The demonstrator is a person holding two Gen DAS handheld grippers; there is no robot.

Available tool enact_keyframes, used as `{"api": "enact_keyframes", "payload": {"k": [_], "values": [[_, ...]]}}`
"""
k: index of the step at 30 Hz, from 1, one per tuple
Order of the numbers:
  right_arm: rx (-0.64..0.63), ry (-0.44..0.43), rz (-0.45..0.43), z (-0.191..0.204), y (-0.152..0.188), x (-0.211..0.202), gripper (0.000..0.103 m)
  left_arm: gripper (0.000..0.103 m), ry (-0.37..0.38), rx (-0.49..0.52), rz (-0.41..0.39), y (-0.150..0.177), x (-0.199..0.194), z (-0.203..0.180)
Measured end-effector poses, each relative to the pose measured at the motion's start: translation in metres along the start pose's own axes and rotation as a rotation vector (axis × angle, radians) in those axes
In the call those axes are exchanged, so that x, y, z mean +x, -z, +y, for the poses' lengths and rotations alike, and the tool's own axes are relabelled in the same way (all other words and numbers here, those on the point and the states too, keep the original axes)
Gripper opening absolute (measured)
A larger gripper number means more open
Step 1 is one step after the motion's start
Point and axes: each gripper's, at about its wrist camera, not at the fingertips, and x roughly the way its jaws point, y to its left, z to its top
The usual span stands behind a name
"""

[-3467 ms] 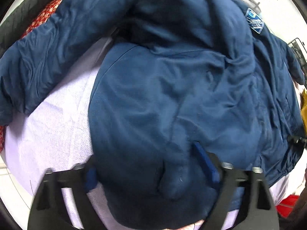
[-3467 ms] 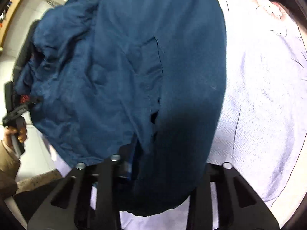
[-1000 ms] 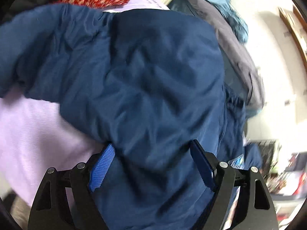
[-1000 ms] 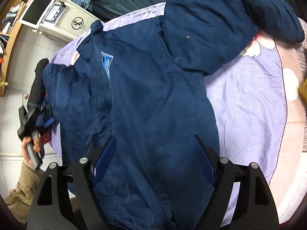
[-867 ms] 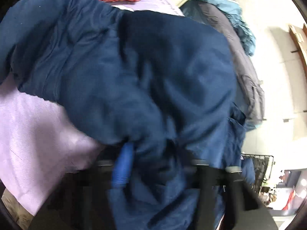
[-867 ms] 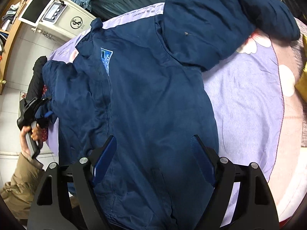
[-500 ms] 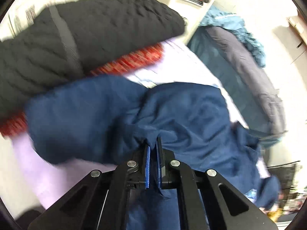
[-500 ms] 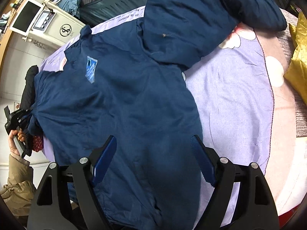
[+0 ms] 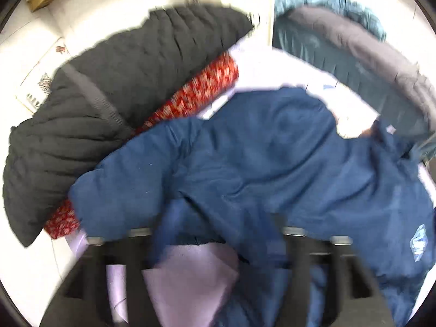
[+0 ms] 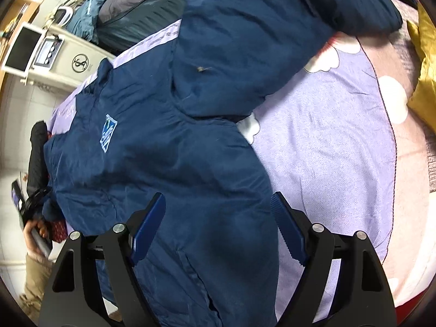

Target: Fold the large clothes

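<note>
A large navy jacket [image 10: 177, 150] with a pale blue chest badge [image 10: 108, 132] lies spread on the lilac bed sheet [image 10: 327, 163]. One sleeve is folded across its upper body. My right gripper [image 10: 218, 209] hovers open over the lower body of the jacket, nothing pinched. In the blurred left wrist view the jacket [image 9: 245, 163] lies bunched at the bed's edge. My left gripper [image 9: 218, 234] is above its near edge with its jaws opening. Fabric lies between them, not pressed. The left gripper [image 10: 30, 204] and the hand holding it also show at the far left of the right wrist view.
A black quilted coat [image 9: 109, 95] and a red patterned cloth [image 9: 196, 92] lie beyond the jacket at the bed's edge. Grey and teal garments [image 9: 354, 54] are piled behind. A yellow cushion [image 10: 425, 81] sits on the right. A white unit with a screen [image 10: 41, 51] stands by the bed.
My left gripper was shut on jacket fabric half a second ago; now its jaws stand wide and it has risen and tilted. The jacket's left side lies flatter. My right gripper stayed open.
</note>
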Motion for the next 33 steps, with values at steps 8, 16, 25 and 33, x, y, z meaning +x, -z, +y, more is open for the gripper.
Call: {"api": "enact_keyframes", "payload": {"k": [8, 16, 25, 33], "values": [[0.122, -0.051, -0.04, -0.04, -0.021, 0.002, 0.079, 0.083, 0.064, 0.036, -0.036, 0.053, -0.058, 0.0], [0.355, -0.116, -0.162, -0.124, -0.072, -0.008, 0.079, 0.083, 0.125, 0.063, 0.107, 0.126, -0.063, -0.05], [0.399, -0.025, -0.284, -0.196, -0.151, -0.027, 0.079, 0.083, 0.106, 0.252, 0.182, 0.182, -0.08, -0.125], [0.441, 0.002, -0.294, -0.221, -0.188, 0.002, 0.082, 0.083, 0.084, 0.269, 0.2, 0.197, -0.098, -0.135]]}}
